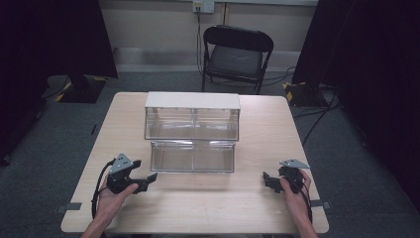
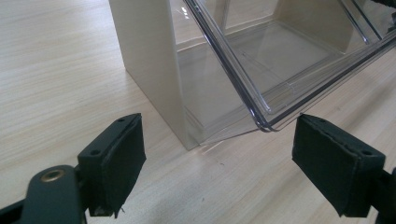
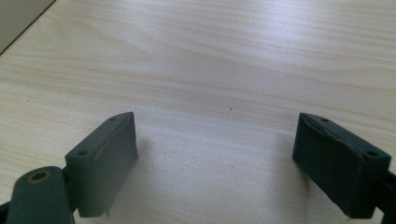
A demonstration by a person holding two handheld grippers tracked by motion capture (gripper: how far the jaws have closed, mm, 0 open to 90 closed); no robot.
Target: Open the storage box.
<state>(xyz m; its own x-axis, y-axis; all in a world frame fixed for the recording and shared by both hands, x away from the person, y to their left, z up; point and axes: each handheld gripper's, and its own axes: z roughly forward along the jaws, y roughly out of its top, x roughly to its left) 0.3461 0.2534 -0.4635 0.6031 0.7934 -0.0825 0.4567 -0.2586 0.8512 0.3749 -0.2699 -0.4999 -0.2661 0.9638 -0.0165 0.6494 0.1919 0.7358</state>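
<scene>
Currently the clear plastic two-tier drawer cabinet with cream frame (image 1: 192,131) sits mid-table on the light wood-grain table (image 1: 247,198), lower clear drawer (image 1: 192,157) tilted out toward the person. Left black two-jaw gripper (image 1: 148,179) is held just beside the cabinet's front-left corner, jaws spread wide, nothing between them; in the left gripper view the drawer's corner (image 2: 261,122) sits just ahead of the jaws, not touching. Right black two-jaw gripper (image 1: 267,181) is near the table's right side, apart from the cabinet, jaws also spread, over bare tabletop.
</scene>
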